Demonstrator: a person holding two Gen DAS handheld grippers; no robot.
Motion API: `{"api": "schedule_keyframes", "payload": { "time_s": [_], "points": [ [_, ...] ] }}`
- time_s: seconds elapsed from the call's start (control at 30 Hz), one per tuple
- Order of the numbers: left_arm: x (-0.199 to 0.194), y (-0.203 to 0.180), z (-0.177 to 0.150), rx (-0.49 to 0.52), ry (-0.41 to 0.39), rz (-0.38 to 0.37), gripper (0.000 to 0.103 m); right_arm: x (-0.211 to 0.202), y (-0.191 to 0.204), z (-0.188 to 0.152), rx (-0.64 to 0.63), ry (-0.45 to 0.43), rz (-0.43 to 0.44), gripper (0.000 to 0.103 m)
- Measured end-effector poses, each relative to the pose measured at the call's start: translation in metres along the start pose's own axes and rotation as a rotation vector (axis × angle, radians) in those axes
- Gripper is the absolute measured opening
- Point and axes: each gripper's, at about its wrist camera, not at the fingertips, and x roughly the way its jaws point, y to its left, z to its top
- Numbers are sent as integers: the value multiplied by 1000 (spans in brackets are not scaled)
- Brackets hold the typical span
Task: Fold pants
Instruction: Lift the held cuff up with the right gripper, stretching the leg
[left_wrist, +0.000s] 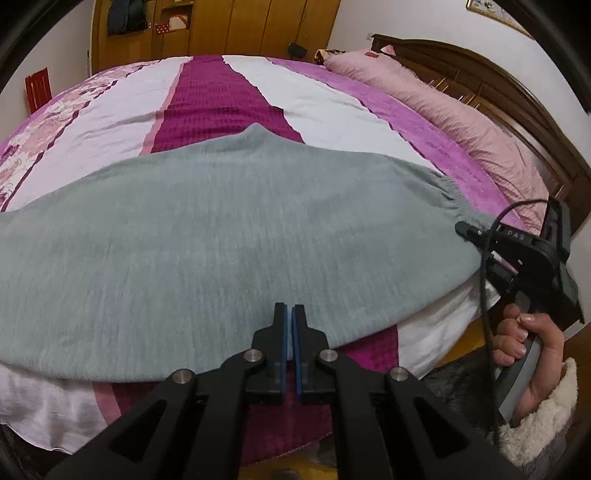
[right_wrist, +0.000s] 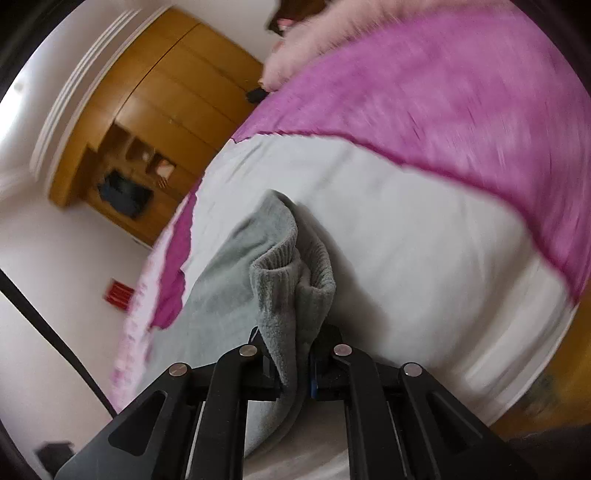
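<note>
The right black two-finger gripper (right_wrist: 295, 354) is clamped on the ribbed waistband of the soft grey knit pants (left_wrist: 207, 236) spread across the striped purple-and-white bedspread (left_wrist: 314, 99), while the left gripper (left_wrist: 289, 314), jaws nearly together and seemingly empty, should pin the near edge as the waist carries over evenly.

Bed with purple, magenta and white striped quilt (left_wrist: 325, 99). Fluffy pink duvet (left_wrist: 443, 107) along its far side, against dark wooden headboard (left_wrist: 517, 96). Yellow-brown wooden wardrobe (left_wrist: 236, 26) beyond the bed's end.
</note>
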Motion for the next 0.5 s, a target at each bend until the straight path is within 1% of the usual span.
{"api": "schedule_keyframes", "payload": {
  "time_s": [0.1,0.2,0.3,0.33,0.5],
  "points": [
    [-2,5,0,-6,1,-22,2,-16,31,7,-127,-53,-33,7],
    [-6,6,0,-1,-5,-29,2,-27,59,10,-234,-84,-66,7],
    [-13,9,1,11,-33,-15,8,-40,93,11,-338,-124,-84,7],
    [-15,11,1,8,-41,-19,10,-43,99,9,-356,-130,-83,7],
    [-21,22,2,-1,-57,-14,13,-57,143,7,-429,-159,-61,7]
  ]
}}
